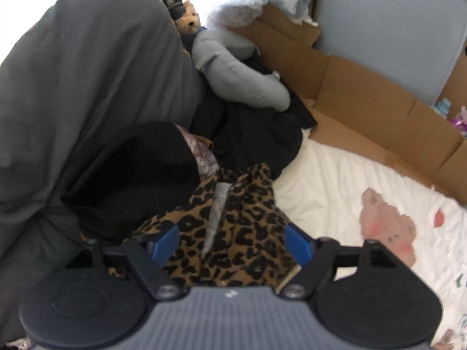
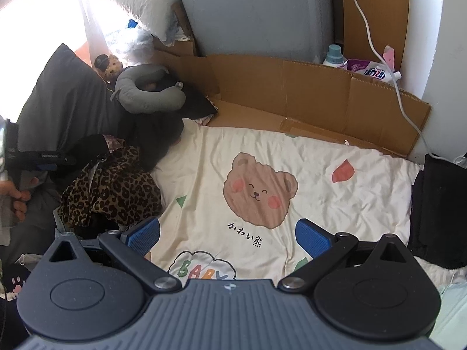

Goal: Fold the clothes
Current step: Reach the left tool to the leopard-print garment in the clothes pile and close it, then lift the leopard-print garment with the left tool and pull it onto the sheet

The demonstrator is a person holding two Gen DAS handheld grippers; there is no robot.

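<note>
Left gripper [image 1: 232, 240], fingers spread and empty, straddles the leopard-print garment [image 1: 230, 233] heaped at the bed's [image 2: 364, 175] left edge; right gripper [image 2: 227, 233], likewise released, hovers farther off.

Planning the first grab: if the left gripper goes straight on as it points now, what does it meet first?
Most likely the leopard-print garment, which lies crumpled between the open fingers of the left gripper. Depth is hard to judge; contact isn't clear.

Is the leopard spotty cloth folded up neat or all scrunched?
Scrunched, not folded. The leopard-print garment lies in a bunched heap with uneven ridges at the bedsheet's left edge, and the open left gripper is over it.
</note>
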